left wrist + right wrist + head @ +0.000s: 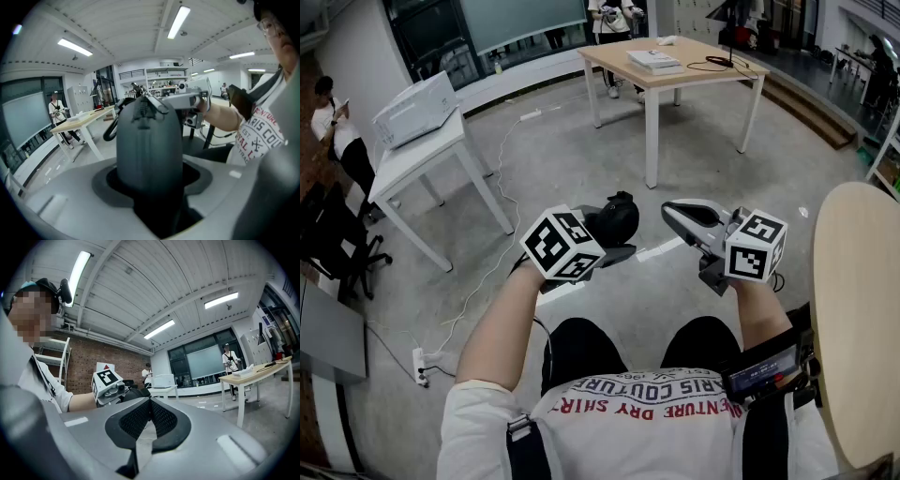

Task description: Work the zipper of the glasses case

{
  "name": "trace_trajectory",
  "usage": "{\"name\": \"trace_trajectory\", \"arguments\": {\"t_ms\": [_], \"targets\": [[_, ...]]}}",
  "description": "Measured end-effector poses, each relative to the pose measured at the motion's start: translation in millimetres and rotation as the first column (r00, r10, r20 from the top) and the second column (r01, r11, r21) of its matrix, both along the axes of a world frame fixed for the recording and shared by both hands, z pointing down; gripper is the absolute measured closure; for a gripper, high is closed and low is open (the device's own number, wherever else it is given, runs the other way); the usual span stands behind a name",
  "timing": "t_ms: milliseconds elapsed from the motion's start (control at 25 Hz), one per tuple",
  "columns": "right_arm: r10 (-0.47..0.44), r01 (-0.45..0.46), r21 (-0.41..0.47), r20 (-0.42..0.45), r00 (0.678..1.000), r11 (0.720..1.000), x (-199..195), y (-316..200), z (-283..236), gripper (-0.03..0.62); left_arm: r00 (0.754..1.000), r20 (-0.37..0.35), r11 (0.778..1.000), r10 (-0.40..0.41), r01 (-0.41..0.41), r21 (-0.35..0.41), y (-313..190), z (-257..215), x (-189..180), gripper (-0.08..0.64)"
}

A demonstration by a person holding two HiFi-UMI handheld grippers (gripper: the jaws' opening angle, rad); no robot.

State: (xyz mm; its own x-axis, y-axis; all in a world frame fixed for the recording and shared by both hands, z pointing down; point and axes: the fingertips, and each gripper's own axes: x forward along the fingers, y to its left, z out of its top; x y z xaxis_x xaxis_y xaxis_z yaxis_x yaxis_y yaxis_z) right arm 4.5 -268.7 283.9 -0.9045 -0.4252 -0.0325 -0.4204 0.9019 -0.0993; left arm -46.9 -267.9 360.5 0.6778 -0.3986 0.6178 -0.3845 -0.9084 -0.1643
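A dark grey zippered glasses case (614, 220) stands upright between the jaws of my left gripper (617, 242), which is shut on its lower part. In the left gripper view the case (147, 140) fills the middle, with the zipper pull (142, 111) near its top. My right gripper (667, 210) is shut, its tips a short way right of the case's top with floor showing between. In the right gripper view its pads (161, 418) meet with nothing seen between them, and the case (133, 393) lies just beyond the tip. Both are held above the person's lap.
A round wooden tabletop (853, 319) stands close at the right. A wooden table (675, 58) stands ahead, and a white table (422, 155) with a white box at the left. A power strip (420, 366) and cable lie on the floor. People stand far back.
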Motion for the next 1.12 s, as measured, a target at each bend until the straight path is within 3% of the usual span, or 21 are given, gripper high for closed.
{"name": "trace_trajectory", "arguments": {"t_ms": [120,240,360,480,640,760,920,1120], "targets": [[-0.001,0.001,0.020,-0.021,1.000,1.000,-5,3,0,0.591,0.994,0.105,0.999,0.026,-0.023,-0.023,1,13,-5,0.305],[0.001,0.001,0.040,-0.048,0.999,0.999,-10,6,3,0.591,0.970,0.238,0.997,0.051,-0.037,-0.063,1,28,-13,0.307],[-0.013,0.015,0.033,-0.061,0.998,0.999,-18,9,11,0.591,0.917,0.389,0.993,0.081,-0.039,-0.116,2,44,-24,0.307],[-0.025,0.027,0.022,-0.076,0.997,0.999,-26,11,20,0.528,0.867,0.488,0.988,0.099,-0.027,-0.153,-1,55,-34,0.307],[-0.023,0.025,0.017,-0.094,0.995,1.000,-32,11,30,0.495,0.852,0.507,0.974,0.133,-0.017,-0.228,-1,64,-34,0.307],[-0.013,0.016,0.019,-0.124,0.992,1.000,-40,11,38,0.460,0.825,0.550,0.972,0.133,0.000,-0.235,-4,71,-37,0.307],[0.013,-0.007,0.040,-0.164,0.986,0.999,-48,11,45,0.440,0.827,0.544,0.966,0.142,0.004,-0.257,-3,73,-30,0.307],[0.040,-0.026,0.071,-0.213,0.976,0.997,-52,9,50,0.423,0.807,0.568,0.965,0.159,-0.006,-0.261,0,75,-28,0.307]]}}
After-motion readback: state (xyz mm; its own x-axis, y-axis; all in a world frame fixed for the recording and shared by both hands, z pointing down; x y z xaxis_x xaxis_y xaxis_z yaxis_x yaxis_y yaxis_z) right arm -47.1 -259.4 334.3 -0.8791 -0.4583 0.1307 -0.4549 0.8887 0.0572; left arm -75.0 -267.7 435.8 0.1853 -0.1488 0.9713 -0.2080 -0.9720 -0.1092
